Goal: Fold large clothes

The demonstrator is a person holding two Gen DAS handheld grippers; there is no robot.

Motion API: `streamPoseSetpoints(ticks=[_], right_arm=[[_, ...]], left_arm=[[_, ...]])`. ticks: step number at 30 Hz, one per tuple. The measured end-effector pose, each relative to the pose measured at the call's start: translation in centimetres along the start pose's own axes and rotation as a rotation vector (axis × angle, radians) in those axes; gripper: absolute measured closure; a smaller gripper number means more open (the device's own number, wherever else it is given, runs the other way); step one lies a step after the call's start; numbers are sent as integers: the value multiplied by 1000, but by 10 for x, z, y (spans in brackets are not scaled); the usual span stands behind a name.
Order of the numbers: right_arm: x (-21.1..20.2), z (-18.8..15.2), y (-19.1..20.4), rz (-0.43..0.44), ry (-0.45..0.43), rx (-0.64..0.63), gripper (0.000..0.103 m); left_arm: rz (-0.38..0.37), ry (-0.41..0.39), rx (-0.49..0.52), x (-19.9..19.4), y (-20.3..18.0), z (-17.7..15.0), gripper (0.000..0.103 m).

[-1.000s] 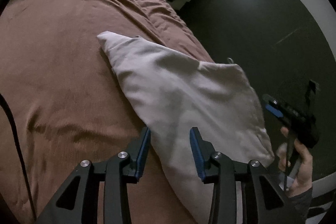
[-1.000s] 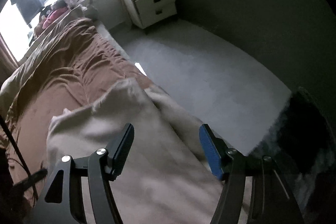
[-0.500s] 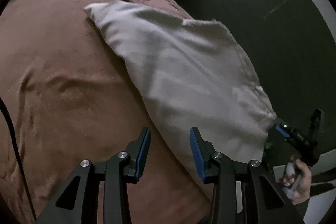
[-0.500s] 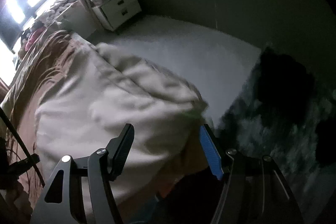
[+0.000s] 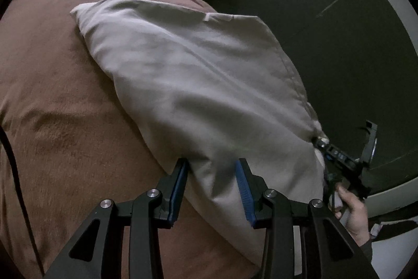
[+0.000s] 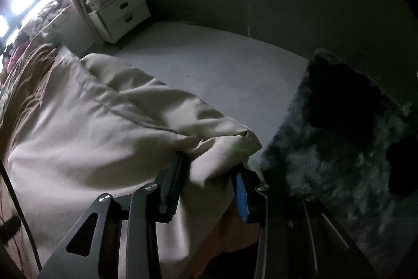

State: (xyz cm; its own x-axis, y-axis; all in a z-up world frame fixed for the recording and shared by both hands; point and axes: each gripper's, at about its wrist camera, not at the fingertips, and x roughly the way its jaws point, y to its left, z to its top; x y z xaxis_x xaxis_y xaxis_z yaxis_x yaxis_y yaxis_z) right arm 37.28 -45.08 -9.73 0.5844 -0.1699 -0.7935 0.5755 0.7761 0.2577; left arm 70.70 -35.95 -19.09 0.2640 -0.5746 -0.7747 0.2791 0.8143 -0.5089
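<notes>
Pale garment [image 5: 198, 85] runs lengthwise across the brown bedspread [image 5: 52, 96], near corner between the closing right gripper [image 6: 209, 169] jaws, left gripper [image 5: 211, 166] half-open astride its edge.

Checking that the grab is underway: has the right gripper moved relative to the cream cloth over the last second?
Yes. The right gripper came down onto the cream cloth corner at the brown bedspread edge; its jaws are closing around it.

Pale folded garment [image 5: 198, 85] on brown bedspread [image 5: 60, 101], left gripper [image 5: 211, 190] jaws apart astride its edge
</notes>
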Motion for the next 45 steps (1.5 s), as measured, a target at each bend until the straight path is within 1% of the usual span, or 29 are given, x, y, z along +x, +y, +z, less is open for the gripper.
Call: streamPoseSetpoints(ticks=[2, 3, 5, 6, 7, 9, 14, 16, 17, 18, 19, 21, 23, 25, 27, 29, 31, 38, 40, 42, 43, 44, 45], right_arm=[[-9, 6, -2, -17, -13, 48, 70], [-21, 9, -1, -45, -54, 49, 70], [-48, 15, 9, -102, -151, -10, 70], [-56, 18, 16, -109, -172, -42, 70], [-60, 21, 21, -104, -178, -66, 70], [-64, 31, 35, -67, -160, -106, 70], [-61, 43, 66, 22, -123, -154, 70], [-68, 46, 73, -31, -168, -181, 70], [-76, 51, 80, -60, -222, -198, 70], [-81, 49, 81, -61, -248, -202, 70], [-82, 53, 85, -43, -253, -206, 70], [-66, 62, 97, 41, -166, -236, 70], [-38, 65, 107, 100, -54, -258, 70], [-8, 69, 111, 80, 8, -271, 70], [14, 76, 112, 81, 47, -259, 70], [32, 84, 113, 59, 63, -255, 70], [41, 90, 117, 36, 73, -249, 70], [67, 115, 112, 7, 104, -215, 71], [83, 112, 127, -1, 107, -209, 71], [87, 117, 131, -13, 114, -205, 71], [93, 119, 140, -21, 118, -204, 70], [89, 122, 140, -28, 117, -203, 70], [91, 122, 154, -34, 110, -205, 70]], left_arm=[[-4, -15, 3, -10, 6, -3, 63], [-1, -24, 7, -15, 9, -4, 63], [10, -45, 8, -27, 18, -4, 63], [16, -56, 5, -32, 23, -4, 63], [28, -65, 1, -37, 30, -2, 63], [44, -71, -14, -42, 41, 2, 63], [50, -83, -73, -51, 67, 7, 63], [61, -89, -74, -55, 74, 8, 63], [66, -90, -74, -55, 78, 9, 63], [67, -93, -77, -56, 81, 10, 63], [68, -96, -84, -57, 87, 11, 63], [66, -98, -96, -56, 93, 14, 63], [62, -104, -104, -58, 101, 17, 63], [58, -110, -115, -59, 107, 19, 63], [52, -115, -131, -61, 115, 19, 63], [53, -122, -134, -63, 121, 21, 63], [59, -127, -140, -64, 128, 24, 63], [84, -140, -157, -62, 151, 33, 63], [84, -135, -164, -60, 156, 32, 63], [88, -132, -168, -59, 159, 31, 63], [91, -131, -171, -59, 161, 29, 63], [94, -130, -175, -60, 162, 28, 63], [96, -129, -178, -62, 163, 26, 63]])
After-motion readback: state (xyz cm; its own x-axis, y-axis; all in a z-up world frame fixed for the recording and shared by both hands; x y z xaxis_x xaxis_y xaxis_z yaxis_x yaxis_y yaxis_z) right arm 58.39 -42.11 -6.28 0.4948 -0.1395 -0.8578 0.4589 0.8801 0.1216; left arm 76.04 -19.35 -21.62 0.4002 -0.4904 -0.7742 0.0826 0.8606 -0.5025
